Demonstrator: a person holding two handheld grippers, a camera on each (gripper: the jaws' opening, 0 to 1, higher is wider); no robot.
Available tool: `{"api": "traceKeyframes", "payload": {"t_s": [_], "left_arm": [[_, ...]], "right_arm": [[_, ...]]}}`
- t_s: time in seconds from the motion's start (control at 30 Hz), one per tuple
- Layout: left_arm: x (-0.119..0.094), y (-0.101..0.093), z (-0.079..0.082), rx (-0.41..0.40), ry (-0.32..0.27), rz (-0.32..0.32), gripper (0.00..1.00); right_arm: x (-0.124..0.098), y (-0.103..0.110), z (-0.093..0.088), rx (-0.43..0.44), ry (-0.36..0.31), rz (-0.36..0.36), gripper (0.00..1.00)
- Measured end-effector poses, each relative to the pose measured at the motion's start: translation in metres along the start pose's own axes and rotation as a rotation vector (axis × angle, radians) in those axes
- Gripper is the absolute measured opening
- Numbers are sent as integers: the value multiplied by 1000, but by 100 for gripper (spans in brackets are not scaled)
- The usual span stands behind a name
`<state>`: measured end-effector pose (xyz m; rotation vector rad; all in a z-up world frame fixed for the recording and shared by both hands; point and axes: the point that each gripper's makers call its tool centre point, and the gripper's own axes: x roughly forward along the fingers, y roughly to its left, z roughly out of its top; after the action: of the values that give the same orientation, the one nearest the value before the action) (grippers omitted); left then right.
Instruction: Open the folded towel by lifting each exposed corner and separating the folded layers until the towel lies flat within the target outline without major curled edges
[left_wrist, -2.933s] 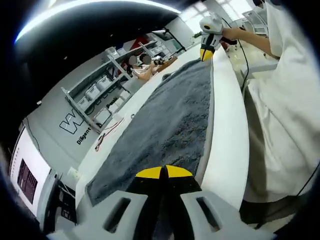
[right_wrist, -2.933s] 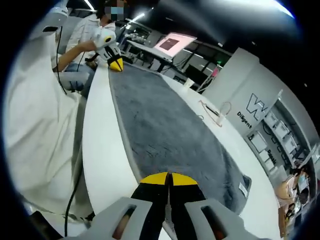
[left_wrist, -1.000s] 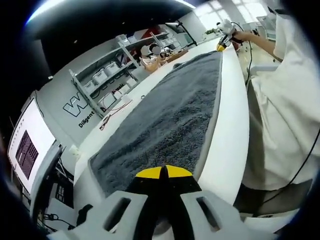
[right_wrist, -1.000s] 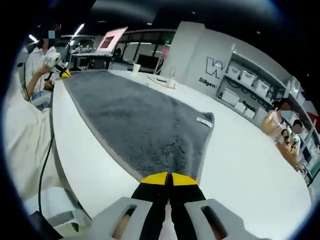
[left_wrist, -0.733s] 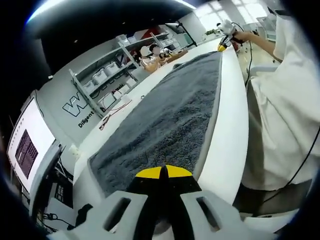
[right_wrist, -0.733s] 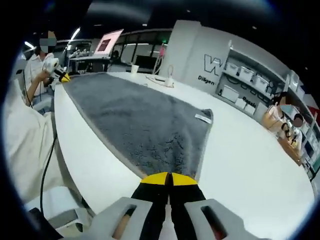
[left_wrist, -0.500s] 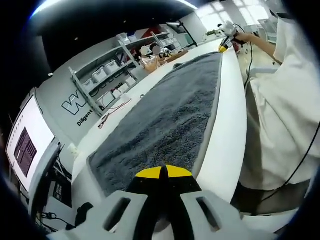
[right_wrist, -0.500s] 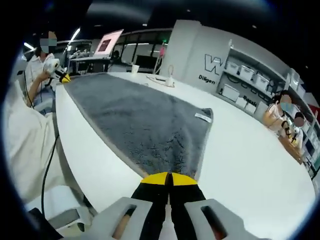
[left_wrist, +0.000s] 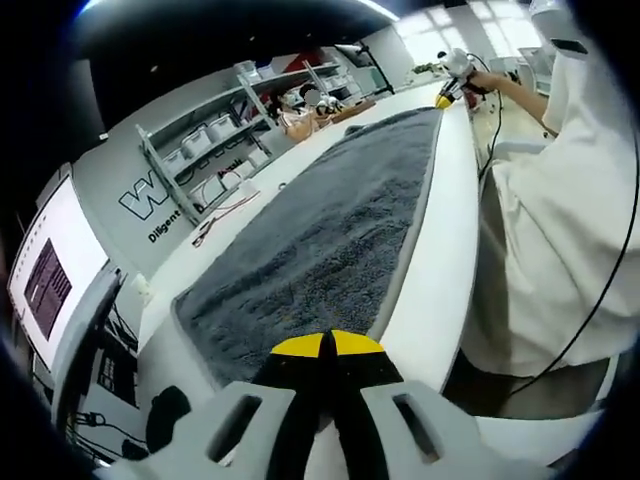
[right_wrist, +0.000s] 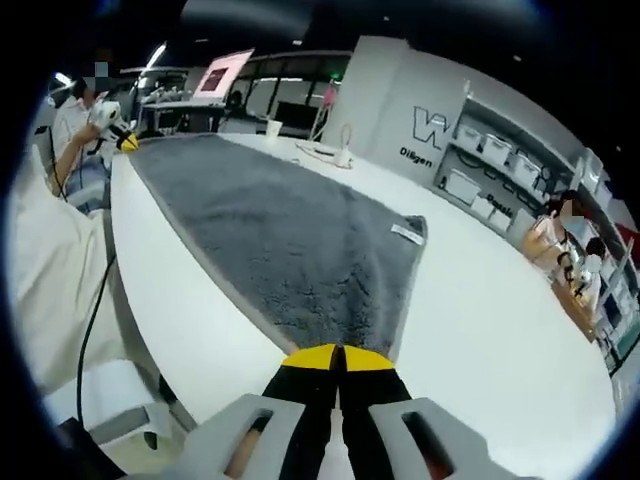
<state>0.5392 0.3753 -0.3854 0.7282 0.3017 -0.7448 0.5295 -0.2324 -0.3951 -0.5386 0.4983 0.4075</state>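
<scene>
One grey towel (left_wrist: 330, 240) lies spread along the near edge of the white table (right_wrist: 500, 330), held at two corners. The left gripper (left_wrist: 327, 345) is clenched on one near corner and the right gripper (right_wrist: 338, 357) on the other, each reaching in low over the table edge. Since 2.9 s ago both grips are unchanged, and the towel stays stretched between them.
</scene>
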Motion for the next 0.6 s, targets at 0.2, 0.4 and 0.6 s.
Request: {"api": "traceKeyframes", "payload": {"t_s": [0.2,0.4,0.6], "left_arm": [[1,0,0,35,24,11,1],[6,4,7,57,16,26,1],[11,5,25,133,-15,36,1]], "right_arm": [[1,1,2,3,22,-8,0],[-10,0,29,34,-116,5,0],[-11,-11,45,-7,-158,-49,0]]}}
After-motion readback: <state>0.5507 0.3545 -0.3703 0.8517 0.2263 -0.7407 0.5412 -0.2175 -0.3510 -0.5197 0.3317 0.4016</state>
